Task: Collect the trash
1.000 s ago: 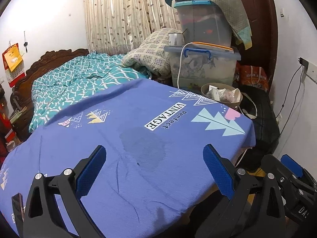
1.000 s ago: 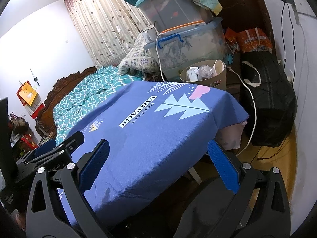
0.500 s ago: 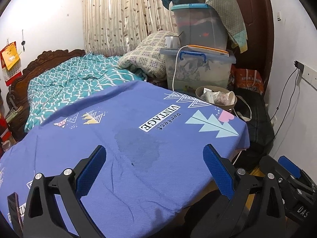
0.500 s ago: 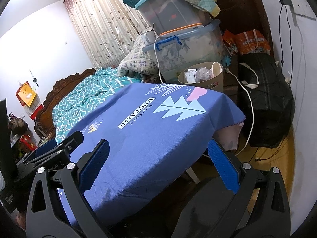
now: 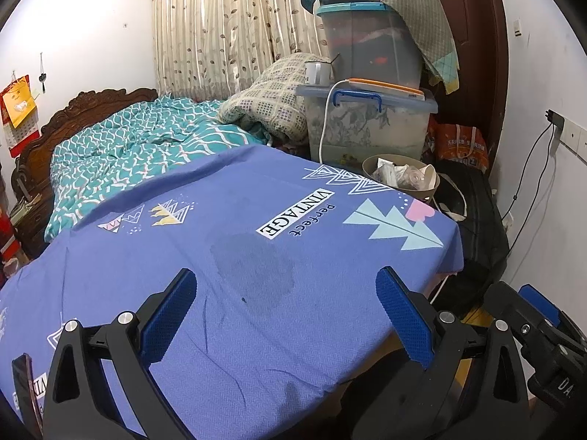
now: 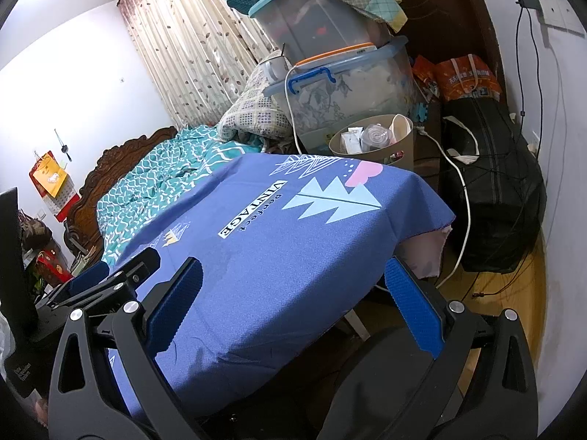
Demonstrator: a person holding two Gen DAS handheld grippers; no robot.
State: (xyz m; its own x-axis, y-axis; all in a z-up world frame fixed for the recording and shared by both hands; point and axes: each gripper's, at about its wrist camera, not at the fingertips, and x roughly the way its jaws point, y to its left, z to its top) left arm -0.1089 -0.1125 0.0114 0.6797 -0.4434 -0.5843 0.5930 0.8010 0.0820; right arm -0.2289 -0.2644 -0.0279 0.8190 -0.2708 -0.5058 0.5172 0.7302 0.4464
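Both the left gripper (image 5: 286, 315) and right gripper (image 6: 293, 304) gape wide, holding nothing, over the blue tablecloth (image 5: 256, 220). The trash sits in the beige wastebasket (image 6: 370, 143) beyond the cloth's far corner — no litter shows on the cloth, so a hasty reach could snag fabric or tip the basket.

Blue printed cloth cover (image 5: 256, 256) ahead of jaws: black-on-white block "VINTAGE" (image 5: 295, 213), with "Perfect" beside it in dark letters. Same print in right wrist view (image 6: 253, 209).
Orange-red plastic bag (image 5: 460, 145) far beyond jaws, right: white characters, too small to read.
Black gripper part at lower right edge: "DA", cut off.
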